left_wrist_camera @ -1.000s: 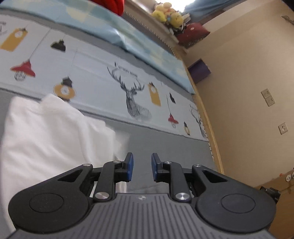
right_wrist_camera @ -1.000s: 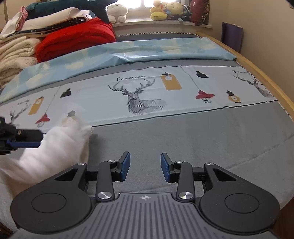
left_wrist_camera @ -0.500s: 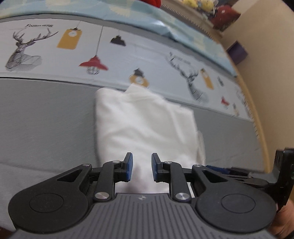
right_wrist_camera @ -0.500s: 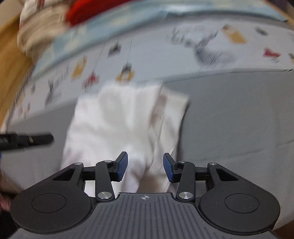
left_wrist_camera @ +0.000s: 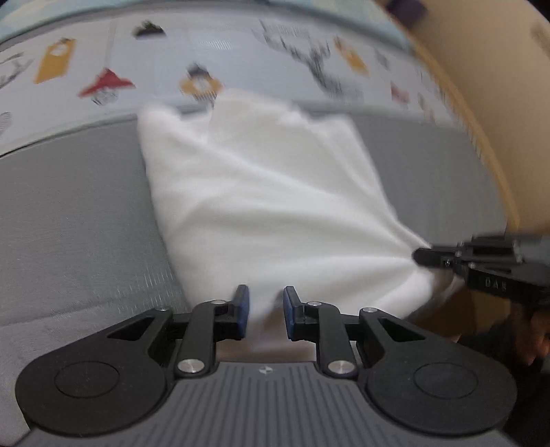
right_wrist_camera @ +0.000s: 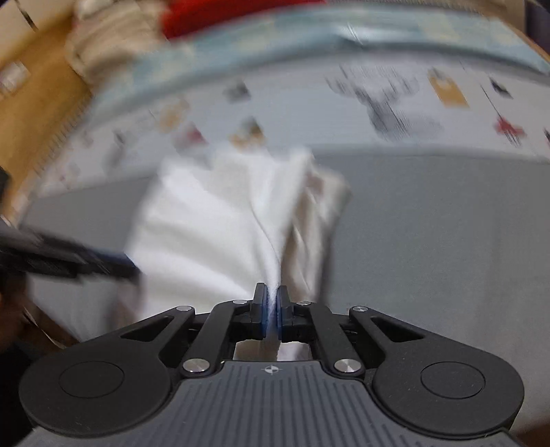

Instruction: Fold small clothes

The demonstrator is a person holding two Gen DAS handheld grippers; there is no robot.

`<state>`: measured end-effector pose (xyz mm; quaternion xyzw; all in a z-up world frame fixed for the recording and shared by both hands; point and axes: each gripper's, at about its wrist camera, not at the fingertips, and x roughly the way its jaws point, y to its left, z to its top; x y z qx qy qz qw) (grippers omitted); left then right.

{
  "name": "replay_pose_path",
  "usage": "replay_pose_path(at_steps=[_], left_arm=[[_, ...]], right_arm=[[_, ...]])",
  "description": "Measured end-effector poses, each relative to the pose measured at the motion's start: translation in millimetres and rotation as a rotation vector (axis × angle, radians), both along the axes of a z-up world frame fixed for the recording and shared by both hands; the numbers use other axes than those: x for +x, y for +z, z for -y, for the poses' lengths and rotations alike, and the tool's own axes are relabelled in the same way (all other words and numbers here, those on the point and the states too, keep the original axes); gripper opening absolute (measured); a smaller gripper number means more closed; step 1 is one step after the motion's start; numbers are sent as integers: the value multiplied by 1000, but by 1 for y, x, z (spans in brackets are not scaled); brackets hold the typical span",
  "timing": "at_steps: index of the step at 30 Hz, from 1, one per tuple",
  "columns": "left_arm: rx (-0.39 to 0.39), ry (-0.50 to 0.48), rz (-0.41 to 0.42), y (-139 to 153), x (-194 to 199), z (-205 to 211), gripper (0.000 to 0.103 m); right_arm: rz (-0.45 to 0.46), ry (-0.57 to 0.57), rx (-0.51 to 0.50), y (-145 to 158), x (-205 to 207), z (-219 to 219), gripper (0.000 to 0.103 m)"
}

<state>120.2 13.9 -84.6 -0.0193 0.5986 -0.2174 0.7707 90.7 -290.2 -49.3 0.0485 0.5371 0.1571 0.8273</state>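
Observation:
A small white garment (left_wrist_camera: pixel 268 206) lies on the grey part of the bed cover (left_wrist_camera: pixel 68 220). My left gripper (left_wrist_camera: pixel 263 307) is open, with the garment's near edge between its blue pads. My right gripper (right_wrist_camera: pixel 271 306) is shut on the garment's near right corner (right_wrist_camera: pixel 271 271), and the cloth fans out from the pads. It also shows in the left wrist view (left_wrist_camera: pixel 426 256), pinching that corner. The left gripper shows blurred at the left of the right wrist view (right_wrist_camera: pixel 127 264). Both views are motion-blurred.
The bed cover has a pale printed band (left_wrist_camera: pixel 240 62) with deer and lamps beyond the garment. A wooden bed edge (left_wrist_camera: pixel 481 144) runs on the right. Red and cream folded blankets (right_wrist_camera: pixel 206 17) are stacked at the far left.
My right gripper has shut on the garment's near corner. My left gripper has come closer to the near edge and stays open.

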Motion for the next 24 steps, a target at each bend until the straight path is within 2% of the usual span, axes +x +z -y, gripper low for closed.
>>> replay_pose_path(at_steps=[2,4,5,7,10,12,14,17,20,24], left_arm=[[73,-55,-20,-15,-3,11,22],[148,-101,-32,-28,-7,17,22],[158,-109,-38,-31,-7,18,22],[139,-102,-42,-31,-6,12,22],[91,-56,-15,-19,-2,-2,23],[57,2,20,-10,2,-17,28],[48,61,45,-4,7,-31,29],[51,126,56,1,13,-47,29],[49,163,69,5,17,-57,29],[28,188,74,8,20,-69,29]], right_arm=[[-68,38,-68,-16,-2,-2,5],[-71,77,-95,-18,-3,-8,10],[-63,78,-97,-17,-1,-8,13],[-20,36,-66,-9,2,-2,22],[132,-111,37,7,9,14,30],[173,-208,98,5,15,23,31],[182,-267,123,-3,24,27,31],[161,-310,107,-14,40,24,31],[153,-334,133,-22,55,18,40],[123,-344,123,-36,81,3,41]])
